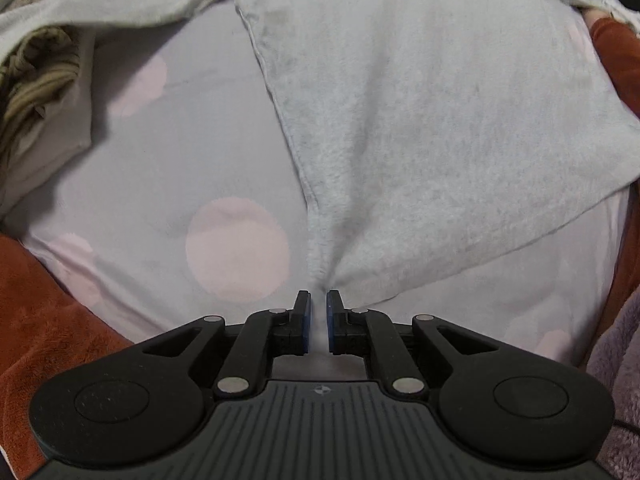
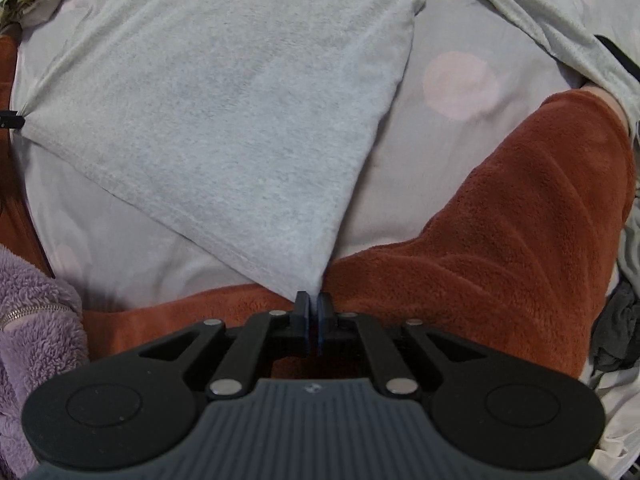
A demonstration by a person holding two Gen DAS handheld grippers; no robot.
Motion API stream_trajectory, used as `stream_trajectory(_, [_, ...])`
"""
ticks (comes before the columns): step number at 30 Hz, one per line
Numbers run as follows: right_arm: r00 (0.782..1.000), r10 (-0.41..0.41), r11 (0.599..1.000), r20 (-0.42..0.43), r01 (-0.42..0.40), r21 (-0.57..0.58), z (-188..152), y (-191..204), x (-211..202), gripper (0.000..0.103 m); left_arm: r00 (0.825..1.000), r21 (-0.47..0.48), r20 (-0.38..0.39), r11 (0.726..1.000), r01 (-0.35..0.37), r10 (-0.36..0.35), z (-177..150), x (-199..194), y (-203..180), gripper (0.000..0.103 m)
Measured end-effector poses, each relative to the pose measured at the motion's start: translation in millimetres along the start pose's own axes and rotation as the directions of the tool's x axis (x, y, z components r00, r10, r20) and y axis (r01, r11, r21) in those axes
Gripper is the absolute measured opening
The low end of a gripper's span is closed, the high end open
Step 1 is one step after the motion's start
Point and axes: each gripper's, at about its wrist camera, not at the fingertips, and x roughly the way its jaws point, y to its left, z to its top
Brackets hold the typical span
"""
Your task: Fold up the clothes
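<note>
Grey garment (image 1: pixel 420 128): fleecy, spread flat on a pale pink-dotted sheet (image 1: pixel 192 168).
Left tool (image 1: pixel 318 312): pinching one bottom corner.
Right tool (image 2: pixel 313 314): pinching the other corner.
Around: rust blanket (image 2: pixel 500 248), lilac fleece (image 2: pixel 36 312), beige clothes heap (image 1: pixel 36 76).

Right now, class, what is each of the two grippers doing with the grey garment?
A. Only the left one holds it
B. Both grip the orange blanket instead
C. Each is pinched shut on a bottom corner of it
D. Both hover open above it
C: the left gripper and the right gripper each have cloth of the grey garment gathered between closed jaws at a corner.
</note>
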Motion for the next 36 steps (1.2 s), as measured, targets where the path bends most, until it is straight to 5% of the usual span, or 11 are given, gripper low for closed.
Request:
stream_trajectory(2, [0.999,-0.029,1.000,0.026,0.029,-0.010,-2.7,6.5,-10.4,0.027,1.000,-0.004,0.002,1.000,0.007,-0.007,0.4,-1.5,2.3,0.024])
stream_trajectory(6, [0.984,-0.093,0.996,0.152,0.093,0.002,7.0,9.3,-32.8,0.029,0.993,-0.085,0.119,0.996,0.034,-0.023,8.2,-24.1,19.1,0.027])
stream_trajectory(9, [0.961,-0.125,0.991,0.248,0.110,0.076,24.5,2.9,-33.3,0.029,0.969,-0.170,0.245,0.985,0.006,0.037,19.2,-45.2,29.9,0.027])
stream_trajectory(13, [0.915,-0.182,0.977,0.360,0.126,0.174,52.7,5.8,-17.1,0.029,0.911,-0.274,0.380,0.960,-0.056,0.161,36.5,-75.6,46.3,0.027])
stream_trajectory(16, [0.865,-0.194,0.969,0.463,0.095,0.228,65.1,8.3,0.3,0.029,0.849,-0.360,0.449,0.926,-0.114,0.279,43.7,-103.2,71.3,0.033])
stream_trajectory(19, [0.811,-0.190,0.959,0.554,0.033,0.281,70.7,6.0,12.6,0.029,0.786,-0.429,0.460,0.878,-0.211,0.414,53.0,-119.3,96.5,0.038])
stream_trajectory(22, [0.761,-0.181,0.948,0.622,-0.033,0.317,72.2,4.9,25.5,0.030,0.756,-0.453,0.431,0.843,-0.290,0.492,62.2,-120.4,125.7,0.049])
stream_trajectory(28, [0.658,-0.200,0.933,0.726,-0.098,0.346,71.7,5.7,42.6,0.036,0.764,-0.519,0.343,0.788,-0.331,0.547,71.3,-97.4,175.6,0.057])
stream_trajectory(32, [0.635,-0.210,0.924,0.743,-0.119,0.363,76.1,-0.6,47.9,0.036,0.780,-0.545,0.297,0.768,-0.336,0.551,75.7,-71.2,195.8,0.057])
stream_trajectory(34, [0.626,-0.215,0.928,0.750,-0.109,0.357,78.5,-0.7,49.1,0.036,0.772,-0.554,0.275,0.751,-0.360,0.573,78.1,-63.4,198.8,0.057])
stream_trajectory(36, [0.620,-0.219,0.933,0.753,-0.093,0.348,79.5,1.0,50.4,0.036,0.760,-0.565,0.240,0.724,-0.396,0.604,80.9,-57.6,204.2,0.038])
